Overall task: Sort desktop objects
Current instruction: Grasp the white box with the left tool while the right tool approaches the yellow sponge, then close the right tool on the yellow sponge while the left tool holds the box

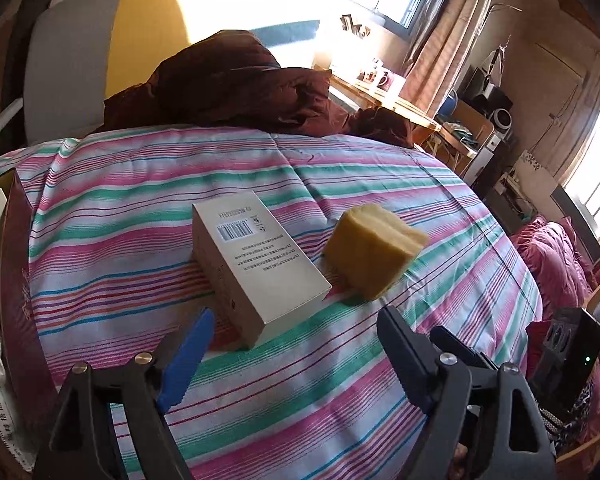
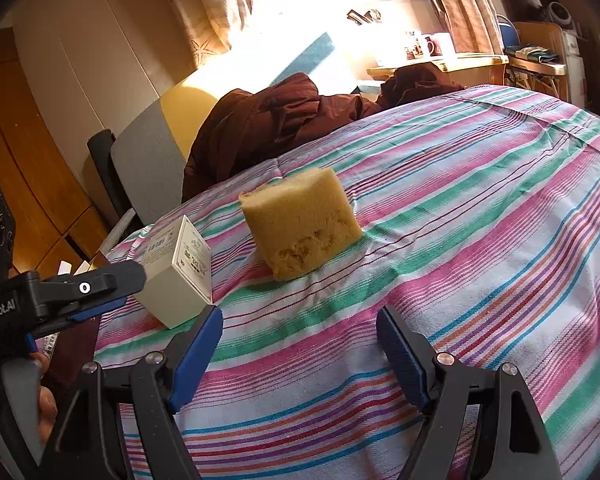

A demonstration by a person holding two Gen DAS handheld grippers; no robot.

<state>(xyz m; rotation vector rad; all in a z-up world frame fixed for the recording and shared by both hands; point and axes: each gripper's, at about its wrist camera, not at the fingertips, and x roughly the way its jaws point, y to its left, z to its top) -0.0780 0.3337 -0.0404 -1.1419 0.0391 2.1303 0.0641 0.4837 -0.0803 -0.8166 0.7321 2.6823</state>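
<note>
On the striped pink-and-green cloth-covered worktop [image 1: 340, 400], a white rectangular cardboard box [image 1: 256, 264] lies at frame centre beside a yellow sponge block [image 1: 374, 250]. Left gripper [image 1: 296, 344] and right gripper [image 2: 300, 340] both gape empty.

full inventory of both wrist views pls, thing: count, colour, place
carton: 1, off-white, barcode label up, lying on the cloth, ahead of the left tongs
sponge block: 1, yellow, on the cloth, right of the carton, apart from it
striped cloth: 1, pink, green, white, covers the surface
quilted jacket: 1, dark maroon, heaped at the far edge
open box: 1, maroon, left edge of the left view
mugs: several, by the window
left tongs: blue pads, open, empty
right tongs: blue pads, open, empty
hand: 1, on the left tongs' grip
</note>
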